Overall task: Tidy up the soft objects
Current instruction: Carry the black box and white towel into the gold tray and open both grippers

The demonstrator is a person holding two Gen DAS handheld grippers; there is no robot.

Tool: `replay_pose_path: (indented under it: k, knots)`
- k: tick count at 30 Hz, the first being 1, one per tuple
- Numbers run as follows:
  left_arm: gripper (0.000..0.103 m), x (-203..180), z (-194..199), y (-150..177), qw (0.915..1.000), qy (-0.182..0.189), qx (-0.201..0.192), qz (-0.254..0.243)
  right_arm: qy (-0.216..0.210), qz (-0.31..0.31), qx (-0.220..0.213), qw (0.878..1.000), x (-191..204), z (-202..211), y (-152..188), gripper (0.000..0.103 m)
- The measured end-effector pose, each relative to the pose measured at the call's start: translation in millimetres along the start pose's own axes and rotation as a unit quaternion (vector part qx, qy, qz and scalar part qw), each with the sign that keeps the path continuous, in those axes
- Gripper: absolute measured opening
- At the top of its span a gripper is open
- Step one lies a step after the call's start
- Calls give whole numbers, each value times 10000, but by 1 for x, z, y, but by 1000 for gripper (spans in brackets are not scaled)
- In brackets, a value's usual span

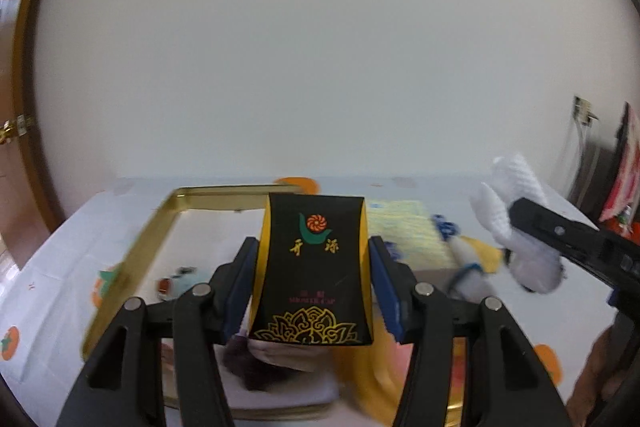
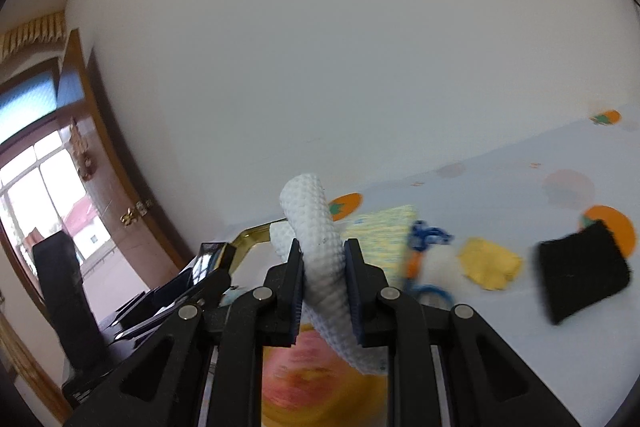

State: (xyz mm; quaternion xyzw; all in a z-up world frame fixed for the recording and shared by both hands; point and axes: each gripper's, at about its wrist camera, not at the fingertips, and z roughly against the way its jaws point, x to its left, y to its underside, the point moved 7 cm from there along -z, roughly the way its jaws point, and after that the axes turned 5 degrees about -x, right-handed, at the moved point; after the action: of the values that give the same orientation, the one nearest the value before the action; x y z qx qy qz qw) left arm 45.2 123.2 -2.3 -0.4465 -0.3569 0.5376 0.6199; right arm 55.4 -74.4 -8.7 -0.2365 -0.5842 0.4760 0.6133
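Note:
My left gripper [image 1: 314, 267] is shut on a black packet with gold print [image 1: 314, 271], held upright above a gold tin tray [image 1: 152, 231]. The tray holds a purple and white cloth [image 1: 264, 363] and a yellow cloth [image 1: 372, 367]. My right gripper [image 2: 322, 287] is shut on a white textured cloth [image 2: 316, 243], lifted above the table. That cloth [image 1: 516, 223] and the right gripper [image 1: 576, 239] also show at the right of the left wrist view.
On the persimmon-print tablecloth [image 2: 520, 163] lie a yellow-green sponge [image 2: 384, 239], a blue and white item [image 2: 428, 239], a yellow cloth [image 2: 490, 265] and a black cloth [image 2: 582, 269]. A white wall stands behind. A wooden door [image 2: 96, 163] is at the left.

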Motion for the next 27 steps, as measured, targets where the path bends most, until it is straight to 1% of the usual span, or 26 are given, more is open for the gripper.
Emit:
replay_pose_path:
  k: [2,5,9,13,16,20,24,27]
  knots:
    - [54,15,-6,-2,9998,-175,-16,-19,-33,173,5,9998,18,-12,4,21]
    - [54,38,-14,-4,9984,-543,-101,-141,-76,304,-14,9995,41,-28,9,21]
    - [54,62,-28,-5,9966,-801,-126,-127,-25,412,-112,9991,65,-47,15,21]
    - [54,79,-36,0,9956,-933,-108,16,45,554,-103,9984,82,-65,23,21]
    - [54,91,-40,5,9949,-993,-48,196,148,509,-83,9986,91,-81,24,21]
    - [54,107,-44,12,9918,-1240,88,295,223,545,24,9983,99,-100,31,21]
    - [54,114,-47,15,9911,-1237,202,440,258,569,134,9980,102,-117,39,21]
    - [54,113,-49,13,9897,-1369,212,352,306,617,256,9973,99,-123,45,21]
